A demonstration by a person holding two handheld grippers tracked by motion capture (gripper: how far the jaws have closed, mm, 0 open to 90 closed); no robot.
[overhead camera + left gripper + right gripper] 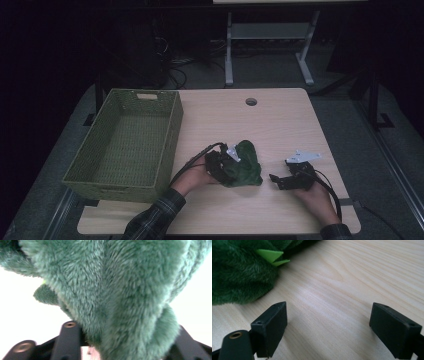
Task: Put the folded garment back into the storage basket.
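My left claw grips the green plush; my right claw gapes wide, empty, just right of the plush.

A green woven basket sits on the left of the wooden surface, open side up.
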